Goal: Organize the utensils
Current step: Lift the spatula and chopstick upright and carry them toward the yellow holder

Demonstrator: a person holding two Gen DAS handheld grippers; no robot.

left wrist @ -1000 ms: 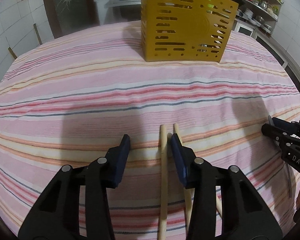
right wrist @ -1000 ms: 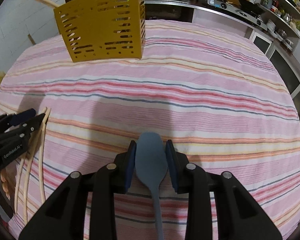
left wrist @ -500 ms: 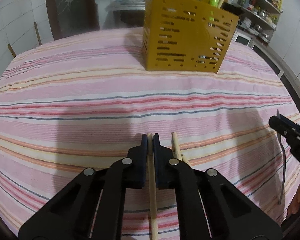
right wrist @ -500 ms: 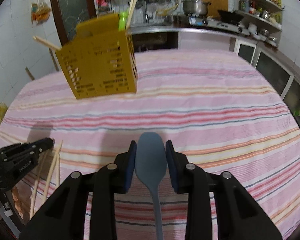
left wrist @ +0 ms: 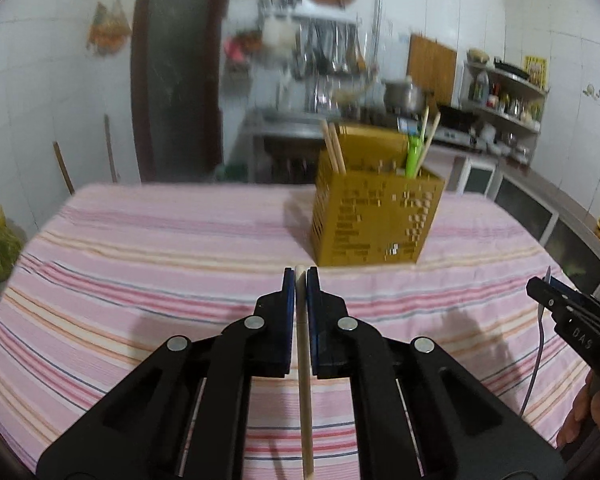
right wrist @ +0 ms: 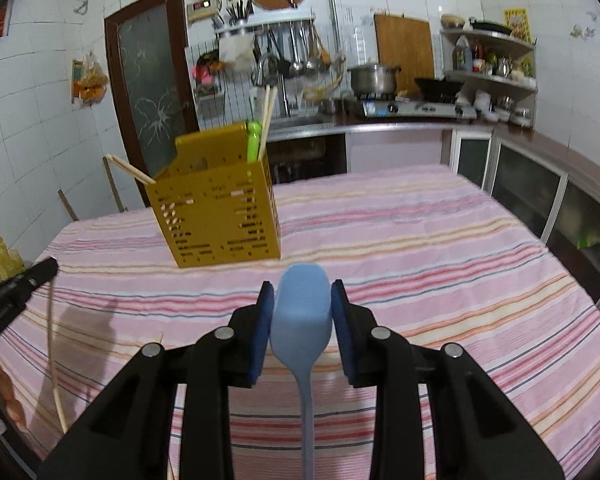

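Observation:
My left gripper [left wrist: 300, 276] is shut on a pale wooden chopstick [left wrist: 305, 380], lifted off the striped tablecloth [left wrist: 140, 280]; its tip pokes out between the blue pads. My right gripper [right wrist: 302, 292] is shut on the head of a blue spatula [right wrist: 302, 312], whose handle trails back under the jaws. The yellow perforated utensil holder [left wrist: 374, 220] stands upright ahead on the table, with chopsticks and a green utensil in it. In the right wrist view the holder [right wrist: 220, 216] is ahead to the left, and the left gripper [right wrist: 16, 292] shows at the left edge with the chopstick [right wrist: 54, 356] hanging from it.
The right gripper [left wrist: 572, 320] appears at the right edge of the left wrist view. Another chopstick [right wrist: 158, 338] lies on the cloth near the front. Behind the table are a kitchen counter with a stove [right wrist: 416, 108], shelves and a dark door [left wrist: 176, 80].
The left gripper shut on one chopstick and lifted it off the cloth. Both grippers rose and tilted up, bringing the kitchen wall into view. The right gripper kept hold of the spatula.

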